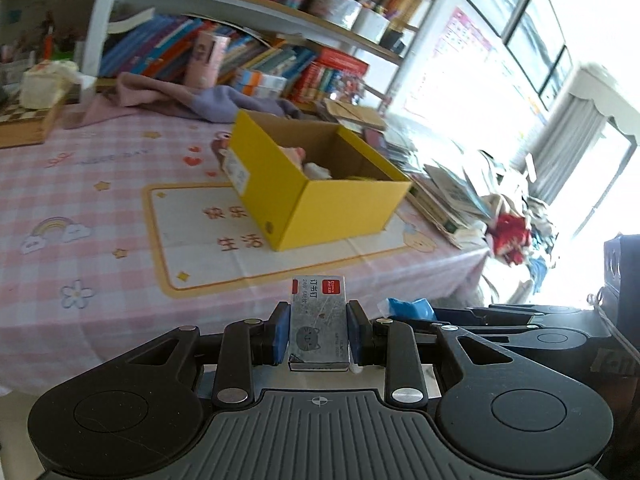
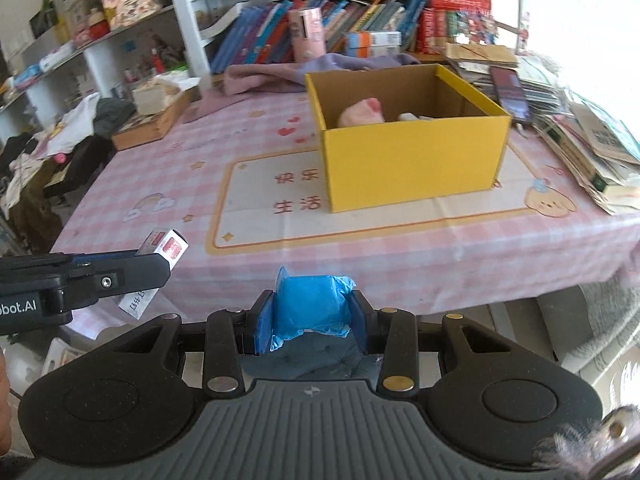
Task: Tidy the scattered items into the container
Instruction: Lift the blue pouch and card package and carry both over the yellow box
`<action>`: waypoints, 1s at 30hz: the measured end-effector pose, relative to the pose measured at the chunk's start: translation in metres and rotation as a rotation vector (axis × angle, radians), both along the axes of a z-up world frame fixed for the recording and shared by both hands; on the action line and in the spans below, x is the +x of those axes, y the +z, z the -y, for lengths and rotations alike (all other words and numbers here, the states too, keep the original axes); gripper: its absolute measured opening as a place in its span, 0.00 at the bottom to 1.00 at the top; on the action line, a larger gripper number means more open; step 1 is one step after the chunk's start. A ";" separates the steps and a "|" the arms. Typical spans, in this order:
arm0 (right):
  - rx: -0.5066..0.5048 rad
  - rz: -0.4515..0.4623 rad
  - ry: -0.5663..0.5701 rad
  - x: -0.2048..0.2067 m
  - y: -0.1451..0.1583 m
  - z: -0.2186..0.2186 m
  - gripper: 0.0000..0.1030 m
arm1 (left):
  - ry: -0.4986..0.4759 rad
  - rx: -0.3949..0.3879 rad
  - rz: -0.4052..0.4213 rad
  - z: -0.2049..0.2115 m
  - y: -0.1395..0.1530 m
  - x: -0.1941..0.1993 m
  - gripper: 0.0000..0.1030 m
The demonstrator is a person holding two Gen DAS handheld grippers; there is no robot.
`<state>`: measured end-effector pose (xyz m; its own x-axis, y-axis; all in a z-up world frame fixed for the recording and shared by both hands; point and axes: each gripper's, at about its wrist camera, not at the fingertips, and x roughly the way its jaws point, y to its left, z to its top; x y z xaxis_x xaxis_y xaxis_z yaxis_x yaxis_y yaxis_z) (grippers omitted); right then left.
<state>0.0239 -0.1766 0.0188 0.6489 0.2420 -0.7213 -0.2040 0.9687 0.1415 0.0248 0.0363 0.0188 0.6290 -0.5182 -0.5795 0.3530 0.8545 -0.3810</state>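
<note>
A yellow cardboard box stands open on the pink checked tablecloth, with a pink item and a white item inside. My left gripper is shut on a small grey staple box with a red label, near the table's front edge. That staple box and the left gripper's fingers also show at the left of the right wrist view. My right gripper is shut on a crumpled blue packet, short of the table's front edge. The blue packet shows right of the left gripper too.
A purple cloth lies behind the box, before shelves of books. A pink carton stands at the back. Stacked books and papers crowd the table's right side. A wooden tray sits at the left back corner.
</note>
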 end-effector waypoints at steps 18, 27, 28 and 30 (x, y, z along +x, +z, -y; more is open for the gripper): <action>-0.029 -0.009 -0.138 0.004 0.002 0.037 0.36 | -0.154 -0.028 -0.021 0.042 -0.004 0.032 0.27; -0.035 -0.013 -0.185 0.017 0.001 0.054 0.36 | -0.203 -0.027 -0.023 0.062 -0.005 0.052 0.27; -0.035 -0.014 -0.188 0.019 0.001 0.055 0.36 | -0.206 -0.027 -0.023 0.064 -0.005 0.054 0.27; -0.036 -0.017 -0.192 0.022 0.001 0.058 0.36 | -0.212 -0.026 -0.024 0.067 -0.005 0.058 0.27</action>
